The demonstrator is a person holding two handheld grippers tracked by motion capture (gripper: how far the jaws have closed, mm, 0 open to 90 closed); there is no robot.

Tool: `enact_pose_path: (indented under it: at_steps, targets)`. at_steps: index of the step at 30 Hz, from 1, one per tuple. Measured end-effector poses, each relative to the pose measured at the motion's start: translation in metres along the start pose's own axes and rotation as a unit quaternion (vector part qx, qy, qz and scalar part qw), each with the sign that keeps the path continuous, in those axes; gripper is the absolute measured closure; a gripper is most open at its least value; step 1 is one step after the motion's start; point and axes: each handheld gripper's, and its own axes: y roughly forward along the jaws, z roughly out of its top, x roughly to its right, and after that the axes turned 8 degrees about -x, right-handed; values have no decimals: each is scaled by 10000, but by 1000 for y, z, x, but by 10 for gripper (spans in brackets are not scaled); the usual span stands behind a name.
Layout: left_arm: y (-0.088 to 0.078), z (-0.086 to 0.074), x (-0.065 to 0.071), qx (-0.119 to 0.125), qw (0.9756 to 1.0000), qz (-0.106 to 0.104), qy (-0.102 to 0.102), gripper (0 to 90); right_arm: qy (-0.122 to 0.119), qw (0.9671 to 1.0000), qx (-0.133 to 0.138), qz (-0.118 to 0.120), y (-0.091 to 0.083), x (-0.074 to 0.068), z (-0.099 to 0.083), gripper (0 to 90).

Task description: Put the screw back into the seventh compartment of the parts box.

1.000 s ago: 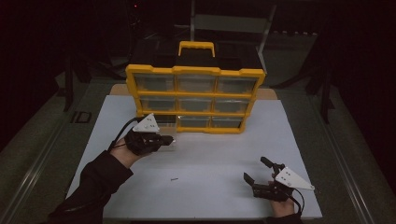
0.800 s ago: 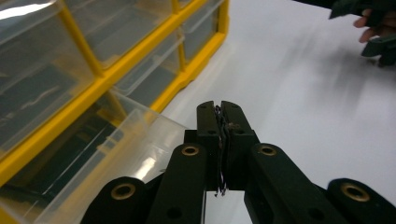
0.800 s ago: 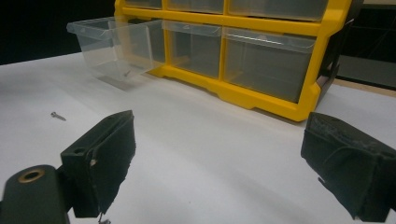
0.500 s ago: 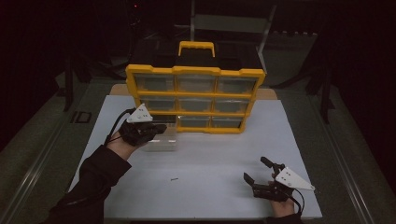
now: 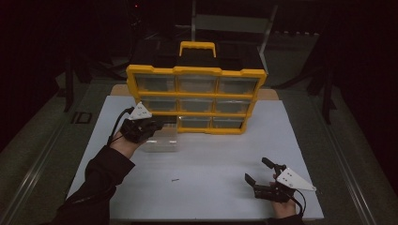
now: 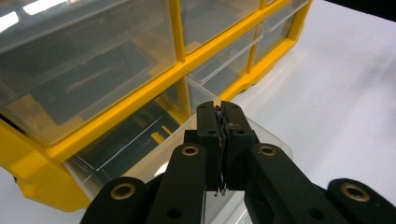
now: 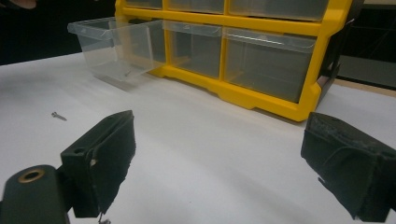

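Observation:
A yellow drawer organizer (image 5: pixel 197 93) with clear drawers stands upright at the back of the white board. Its bottom-left clear drawer (image 5: pixel 163 142) is pulled out onto the board. My left gripper (image 5: pixel 161 125) hovers over that drawer, jaws pressed together. In the left gripper view the left gripper (image 6: pixel 219 111) hangs shut above the open drawer (image 6: pixel 140 135), beside the organizer (image 6: pixel 42 186). I cannot make out anything between the pads. My right gripper (image 5: pixel 256 170) rests open near the front right edge. In its own view the right gripper (image 7: pixel 219 156) faces the organizer (image 7: pixel 261 100) and the drawer (image 7: pixel 116 44), where a small screw (image 7: pixel 127 73) lies.
A loose screw (image 5: pixel 175 180) lies on the white board (image 5: pixel 216 150) between the two hands; it is the screw (image 7: pixel 58 115) at the left of the right gripper view. Dark framework and a rail surround the table.
My left hand has moved a little away from the person and toward the organizer, coming over the pulled-out drawer. The right hand has stayed put.

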Motion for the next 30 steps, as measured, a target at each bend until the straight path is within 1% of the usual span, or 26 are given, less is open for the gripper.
enact_pose_path:
  at_steps: [4, 7, 9, 10, 11, 14, 15, 16, 17, 19, 21, 22, 24, 26, 28, 30]
  targets:
    - [4, -2, 1, -4, 9999, 73, -130, 865, 5, 10000, -10, 4, 0, 0, 0, 100]
    - [7, -3, 1, -152, 9995, 207, -173, 864, 6, 10000, -11, 10, 0, 0, 0, 100]
    - [9, -3, 1, -270, 9990, 258, -241, 865, 11, 10000, -14, 12, 0, 0, 0, 100]
    - [9, -3, 1, -270, 9990, 258, -241, 864, 11, 10000, -14, 12, 0, 0, 0, 100]
    - [12, -4, -1, -414, 9983, 249, -340, 864, 13, 10000, -17, 10, 0, 0, 0, 100]
    - [16, -5, -1, -569, 9973, 250, -403, 864, 7, 10000, -13, 13, 0, 0, 0, 101]
    - [17, -5, -1, -621, 9970, 260, -376, 864, 9, 10000, -14, 15, 0, 0, 0, 100]
    - [17, -5, -1, -621, 9970, 260, -376, 863, 9, 10000, -14, 15, 0, 0, 0, 100]
    - [20, -6, 0, -712, 9965, 244, -359, 863, 7, 10000, -15, 16, 0, 0, 0, 101]
    - [22, -6, 0, -768, 9961, 244, -350, 863, 4, 10000, -21, 14, 0, 0, 0, 100]
    - [24, -6, -1, -825, 9957, 201, -381, 863, 7, 10000, -19, 14, 0, 0, 0, 100]
    - [24, -6, -1, -860, 9953, 225, -378, 863, 9, 10000, -24, 14, 0, 0, 0, 100]
    - [26, -5, -1, -915, 9948, 194, -404, 863, 2, 10000, -24, 14, 1, 0, 0, 101]
    - [28, -3, -2, -1059, 9934, 197, -392, 863, -3, 10000, -33, 11, 0, 0, 0, 101]
    - [30, -2, -2, -1151, 9923, 227, -406, 863, -2, 10000, -31, 12, 0, 0, 0, 100]
    - [31, -1, -2, -1263, 9909, 211, -406, 863, 7, 10000, -33, 17, 0, 0, 0, 100]
